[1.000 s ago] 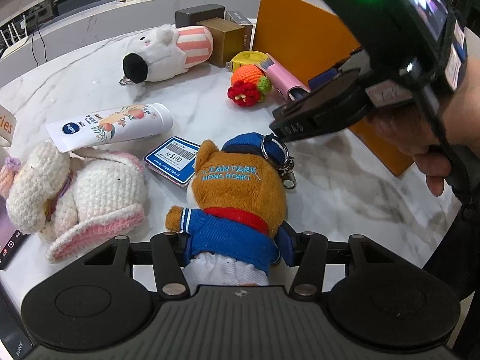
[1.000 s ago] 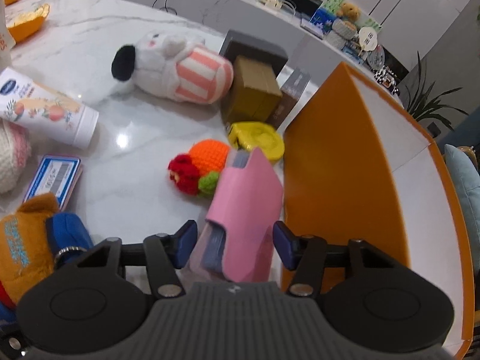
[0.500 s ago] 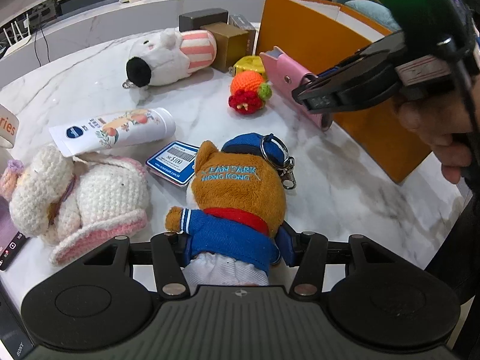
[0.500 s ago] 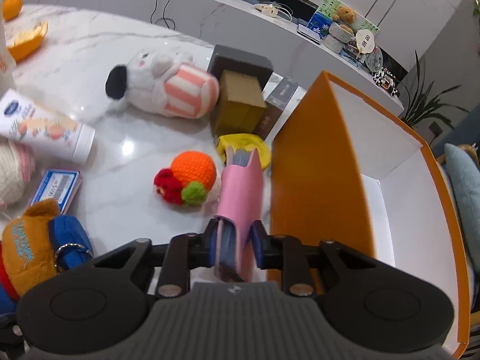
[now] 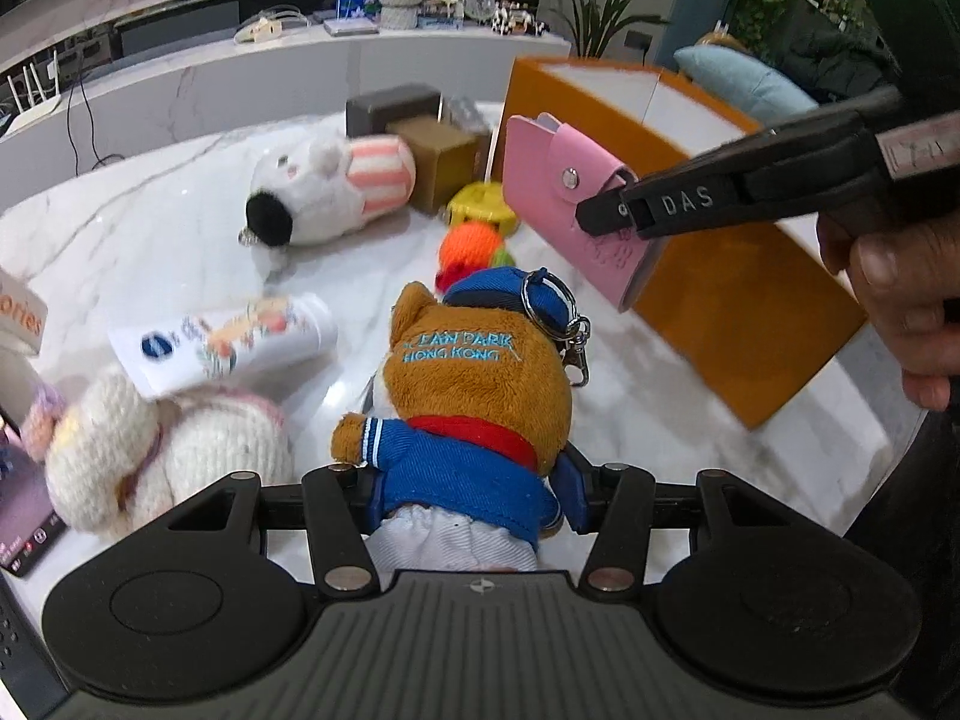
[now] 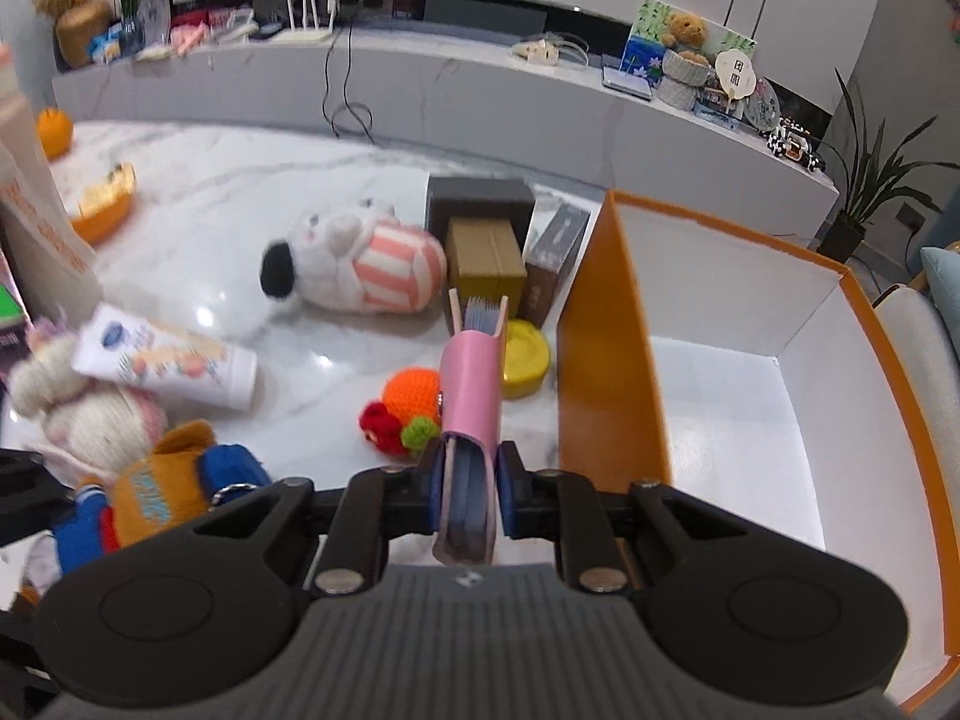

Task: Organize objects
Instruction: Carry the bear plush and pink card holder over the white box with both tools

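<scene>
My right gripper point(image 6: 468, 495) is shut on a pink wallet point(image 6: 471, 384) and holds it in the air just left of the orange box point(image 6: 612, 348), whose white inside is empty. In the left wrist view the wallet point(image 5: 570, 204) hangs before the box point(image 5: 750, 300), clamped by the right gripper point(image 5: 600, 216). My left gripper point(image 5: 465, 489) is shut on a brown plush bear in blue clothes point(image 5: 474, 396), lifted off the marble table point(image 5: 150, 240). The bear also shows in the right wrist view point(image 6: 162, 492).
On the table lie a white dog plush point(image 5: 324, 192), a lotion tube point(image 5: 228, 342), a crocheted white bunny point(image 5: 162, 450), an orange crochet toy point(image 6: 408, 396), a yellow tape measure point(image 6: 525, 354) and several small boxes point(image 6: 486, 258).
The right gripper shut on the pink wallet and raised it beside the orange box. The left gripper lifted the bear; the blue card under it is now hidden.
</scene>
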`<state>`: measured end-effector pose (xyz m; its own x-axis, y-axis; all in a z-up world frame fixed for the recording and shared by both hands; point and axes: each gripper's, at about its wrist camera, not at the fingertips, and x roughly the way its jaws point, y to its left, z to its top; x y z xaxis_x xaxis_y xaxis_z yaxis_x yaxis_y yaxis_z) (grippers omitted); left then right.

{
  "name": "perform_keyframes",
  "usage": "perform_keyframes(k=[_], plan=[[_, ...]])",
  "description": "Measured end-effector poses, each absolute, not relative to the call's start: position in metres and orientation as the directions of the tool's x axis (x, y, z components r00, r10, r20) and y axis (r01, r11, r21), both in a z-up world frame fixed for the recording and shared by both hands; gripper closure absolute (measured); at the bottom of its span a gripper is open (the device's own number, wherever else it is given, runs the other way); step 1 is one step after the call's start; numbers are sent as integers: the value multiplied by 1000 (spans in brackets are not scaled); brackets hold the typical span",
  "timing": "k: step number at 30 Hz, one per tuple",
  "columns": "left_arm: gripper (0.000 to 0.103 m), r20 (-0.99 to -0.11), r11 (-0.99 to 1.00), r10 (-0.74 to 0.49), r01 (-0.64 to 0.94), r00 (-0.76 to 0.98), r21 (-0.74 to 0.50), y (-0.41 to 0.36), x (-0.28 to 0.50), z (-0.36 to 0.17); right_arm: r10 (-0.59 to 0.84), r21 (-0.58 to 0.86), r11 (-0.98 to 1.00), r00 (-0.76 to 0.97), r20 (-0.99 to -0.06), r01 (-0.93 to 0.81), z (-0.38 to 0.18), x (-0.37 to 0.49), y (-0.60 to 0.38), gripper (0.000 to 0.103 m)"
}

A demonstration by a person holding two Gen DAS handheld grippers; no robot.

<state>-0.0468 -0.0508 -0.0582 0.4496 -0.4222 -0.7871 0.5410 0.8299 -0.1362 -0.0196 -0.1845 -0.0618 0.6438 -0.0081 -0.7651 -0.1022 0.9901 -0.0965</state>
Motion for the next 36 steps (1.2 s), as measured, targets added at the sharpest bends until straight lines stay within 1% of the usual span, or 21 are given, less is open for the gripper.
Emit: perform_keyframes(k=[7, 15, 22, 26, 28, 31, 33, 36], plan=[[43, -717, 831, -469, 532, 516, -161, -56, -35, -17, 73, 12, 996, 711, -699, -90, -23, -32, -200, 85], [43, -655, 813, -525, 547, 544, -198, -77, -20, 11, 105, 101, 993, 777, -621, -53, 6, -38, -226, 85], [43, -579, 752, -616, 616, 534, -232, -111, -20, 25, 39, 114, 993, 839, -542, 27, 27, -45, -259, 85], [43, -539, 717, -666, 641, 515, -273, -129, -17, 27, -12, 133, 986, 849, -528, 97, 32, -50, -288, 85], [43, -513, 701, -691, 646, 510, -301, -136, -13, 28, -36, 143, 981, 848, -528, 130, 32, -53, -302, 85], [43, -450, 675, -732, 634, 511, -377, -141, -7, 26, -71, 145, 974, 841, -536, 175, 29, -58, -320, 84], [43, -398, 631, -775, 614, 490, -473, -143, -1, 20, -87, 143, 970, 833, -546, 195, 26, -60, -328, 85], [43, -347, 553, -830, 570, 436, -607, -151, 12, 4, -111, 131, 966, 818, -565, 221, 22, -63, -337, 84]])
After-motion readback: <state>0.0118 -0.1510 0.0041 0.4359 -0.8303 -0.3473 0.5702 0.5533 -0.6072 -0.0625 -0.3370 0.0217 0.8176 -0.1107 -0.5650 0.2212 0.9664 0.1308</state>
